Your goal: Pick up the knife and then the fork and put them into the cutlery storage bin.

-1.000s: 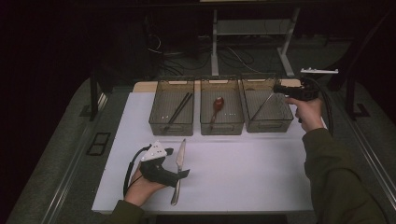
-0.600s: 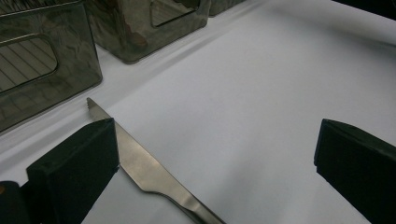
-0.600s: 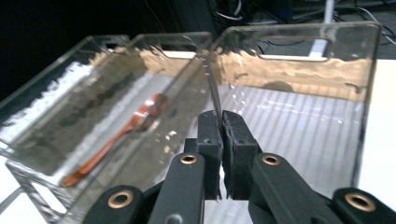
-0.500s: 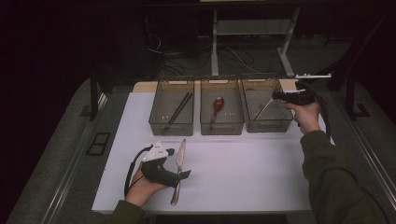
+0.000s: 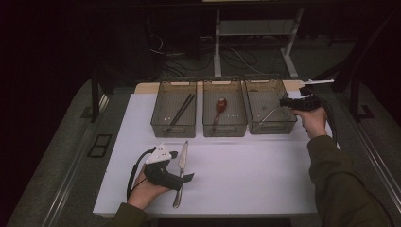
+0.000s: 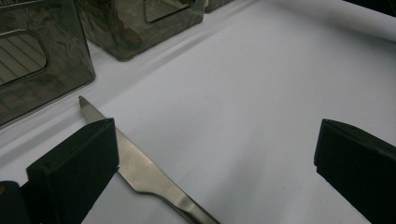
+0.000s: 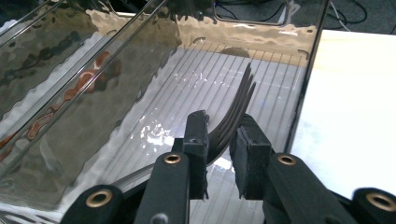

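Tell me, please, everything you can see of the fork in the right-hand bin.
The fork is dark, metallic-looking, with four slim curved tines pointing toward the far wall of the right smoky see-through bin. It lies slanted inside, over the ribbed floor. The right tongs straddle its neck; their jaws have just been opening, with gaps showing beside it. Its handle is mostly hidden behind the tongs.

Smoky translucent bins on white table cover, silver knife, reddish-brown spoon, dark fork

The 3 bins wall off the table's far edge; the white sheet before them lies open, apart from, seemingly, the knife.
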`<state>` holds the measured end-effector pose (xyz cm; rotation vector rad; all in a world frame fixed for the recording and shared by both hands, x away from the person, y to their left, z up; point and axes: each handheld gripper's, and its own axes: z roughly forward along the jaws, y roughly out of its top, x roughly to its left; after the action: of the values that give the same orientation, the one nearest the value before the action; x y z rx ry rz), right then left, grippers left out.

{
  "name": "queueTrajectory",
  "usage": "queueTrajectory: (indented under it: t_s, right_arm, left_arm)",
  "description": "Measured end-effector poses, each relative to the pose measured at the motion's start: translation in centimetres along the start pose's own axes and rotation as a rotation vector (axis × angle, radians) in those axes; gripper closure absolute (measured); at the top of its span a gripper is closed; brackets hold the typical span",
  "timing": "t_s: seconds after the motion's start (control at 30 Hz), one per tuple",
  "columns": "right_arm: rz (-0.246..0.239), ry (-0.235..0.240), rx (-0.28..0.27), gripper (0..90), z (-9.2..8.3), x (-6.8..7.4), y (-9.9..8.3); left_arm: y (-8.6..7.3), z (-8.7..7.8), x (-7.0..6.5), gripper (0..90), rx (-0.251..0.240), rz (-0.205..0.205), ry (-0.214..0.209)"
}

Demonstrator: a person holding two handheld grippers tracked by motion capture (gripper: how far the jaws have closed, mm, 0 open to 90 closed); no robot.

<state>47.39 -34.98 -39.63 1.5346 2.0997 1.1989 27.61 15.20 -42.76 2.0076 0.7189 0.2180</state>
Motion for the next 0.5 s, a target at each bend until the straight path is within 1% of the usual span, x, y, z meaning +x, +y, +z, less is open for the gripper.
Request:
queueTrajectory:
  t_s: [0.07,0.17,0.23,0.3,0.33,0.4,0.5]
  right_arm:
    - [-0.011,-0.008,-0.008,70.1,-0.2,0.0,-0.1]
    - [-0.016,-0.021,-0.012,58.8,-0.6,-0.1,0.0]
    - [-0.024,-0.036,-0.025,52.9,-1.0,-0.2,0.0]
    - [-0.019,-0.049,-0.039,47.2,-1.3,-0.3,0.0]
    - [-0.021,-0.057,-0.045,45.2,-1.5,-0.4,0.0]
    - [-0.030,-0.053,-0.054,42.2,-1.8,-0.4,0.0]
    - [-0.047,-0.051,-0.064,40.0,-2.3,-0.3,0.1]
  left_arm:
    - [0.0,0.0,0.0,0.0,0.001,0.001,0.000]
    - [0.0,0.0,0.0,0.0,0.002,0.000,-0.001]
    - [0.0,0.0,0.0,0.0,0.001,0.001,0.000]
    - [0.0,0.0,0.0,0.0,0.001,0.001,0.001]
    - [0.0,0.0,0.0,0.0,0.001,0.002,0.000]
    - [0.0,0.0,0.0,0.0,0.002,0.004,0.000]
    - [0.0,0.1,0.0,0.0,0.001,0.007,-0.001]
